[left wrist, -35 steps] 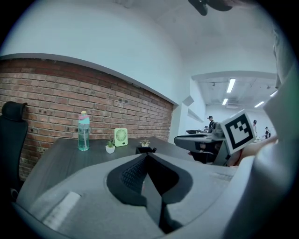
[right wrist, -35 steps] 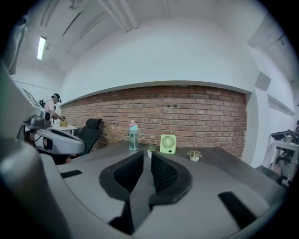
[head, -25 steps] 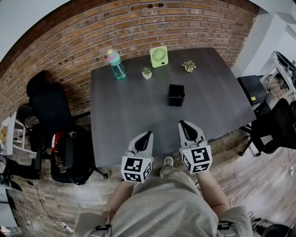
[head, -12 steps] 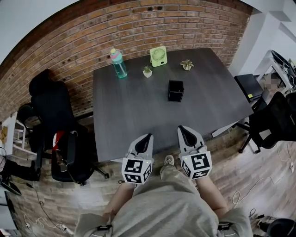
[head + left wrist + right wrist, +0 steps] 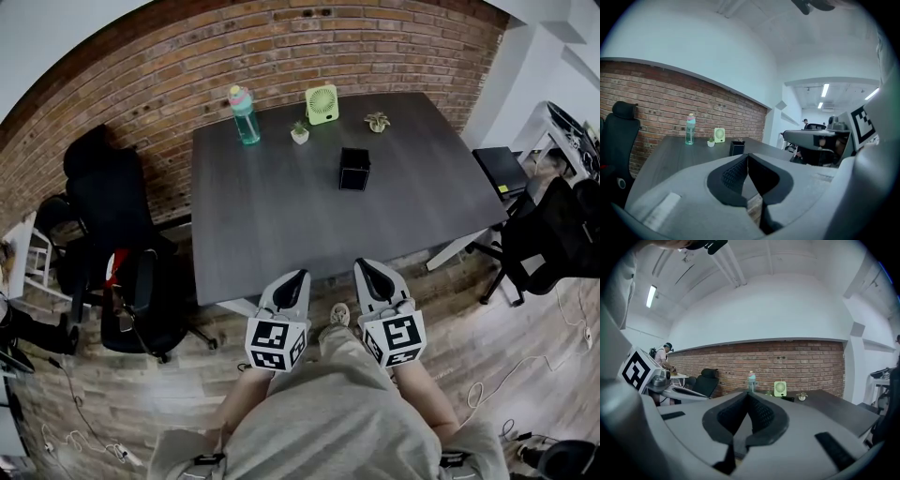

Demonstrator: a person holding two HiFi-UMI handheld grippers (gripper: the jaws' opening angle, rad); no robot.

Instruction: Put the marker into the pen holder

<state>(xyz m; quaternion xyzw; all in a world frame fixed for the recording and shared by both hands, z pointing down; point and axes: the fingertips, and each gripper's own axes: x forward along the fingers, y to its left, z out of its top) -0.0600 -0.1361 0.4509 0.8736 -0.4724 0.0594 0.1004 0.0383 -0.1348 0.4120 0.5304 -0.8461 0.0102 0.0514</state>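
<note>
Pen holder (image 5: 354, 169) interior too dark, small to tell — chair (image 5: 553, 239) cut by right edge.

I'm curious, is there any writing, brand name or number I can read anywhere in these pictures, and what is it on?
No words or numbers can be read anywhere.
The cubes on the left tool and the right tool: black-and-white square patterns only, no letters.
The bottle, the fan and the pen holder: any print is too small to make out.

The right hand-held gripper (image 5: 747, 397) has its jaws together, empty; beyond, a bottle (image 5: 751, 381), fan (image 5: 780, 388), perhaps a small plant (image 5: 802, 396).
</note>
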